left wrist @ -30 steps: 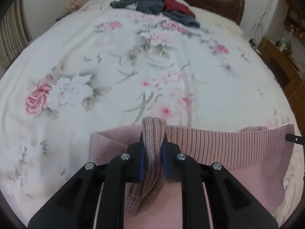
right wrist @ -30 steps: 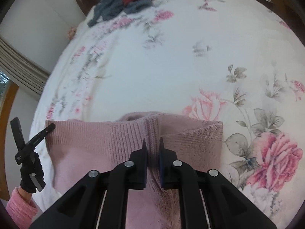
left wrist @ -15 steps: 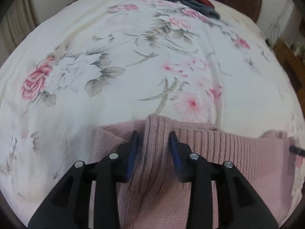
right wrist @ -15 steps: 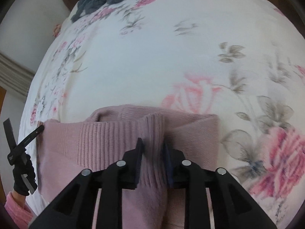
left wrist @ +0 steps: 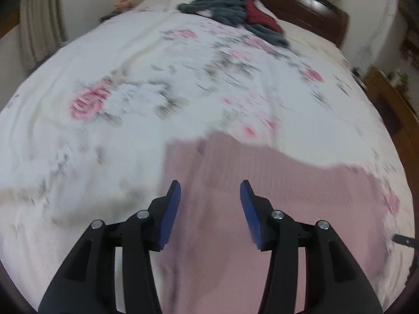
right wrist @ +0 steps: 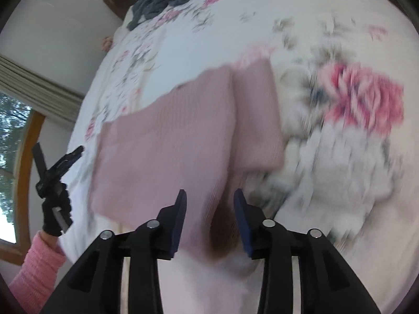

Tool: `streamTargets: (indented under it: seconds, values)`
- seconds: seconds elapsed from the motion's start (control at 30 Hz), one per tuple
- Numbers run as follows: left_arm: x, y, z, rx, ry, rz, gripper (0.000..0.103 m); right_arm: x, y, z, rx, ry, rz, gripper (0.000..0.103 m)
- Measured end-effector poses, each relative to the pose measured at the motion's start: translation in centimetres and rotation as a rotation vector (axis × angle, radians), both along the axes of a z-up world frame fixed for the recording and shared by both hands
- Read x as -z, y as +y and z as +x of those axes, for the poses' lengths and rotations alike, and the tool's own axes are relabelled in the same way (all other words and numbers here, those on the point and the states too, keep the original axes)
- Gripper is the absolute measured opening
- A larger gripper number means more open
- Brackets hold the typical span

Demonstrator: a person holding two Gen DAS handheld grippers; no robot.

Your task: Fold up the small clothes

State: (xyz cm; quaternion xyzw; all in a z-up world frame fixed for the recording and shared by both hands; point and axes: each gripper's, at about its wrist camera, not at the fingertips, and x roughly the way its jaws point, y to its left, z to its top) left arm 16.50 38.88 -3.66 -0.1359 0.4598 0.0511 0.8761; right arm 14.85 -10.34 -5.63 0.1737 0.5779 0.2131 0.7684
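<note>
Pink sweater [left wrist: 275,209] lies folded flat near the bed's [left wrist: 131,65] front edge. Both my left tongs [left wrist: 210,192] and right tongs [right wrist: 210,201] hang open over it, holding nothing. More clothes [left wrist: 235,13] wait by the headboard.

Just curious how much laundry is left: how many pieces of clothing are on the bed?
3 that I can tell apart: a pink sweater near the grippers, and a grey garment with a dark red garment piled by the headboard. That pile may hide more.
</note>
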Motion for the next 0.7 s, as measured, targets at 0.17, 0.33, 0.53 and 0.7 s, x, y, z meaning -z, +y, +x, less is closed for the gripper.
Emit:
streamTargets:
  seconds: [0.17,0.33,0.53,0.7]
  values:
    - [2.7,-4.3,-1.7,0.094,0.07,-0.001,0.051,1.6,1.4,-2.2,-0.031,0.03,0.006,0.041]
    - [5.2,-5.4,-2.1,0.091,0.135,-0.005,0.051,3.3,3.1,-2.6,-0.064,0.078,-0.033,0.014]
    - [6.3,-5.5,-1.9,0.11,0.166,0.028,0.052,2.7,2.4,-3.5,-0.074,0.056,-0.072,0.007]
    - [6.6,-5.6,-1.9,0.126,0.168,0.047,0.052,4.8,2.2,-3.8,-0.072,0.106,-0.106,0.007]
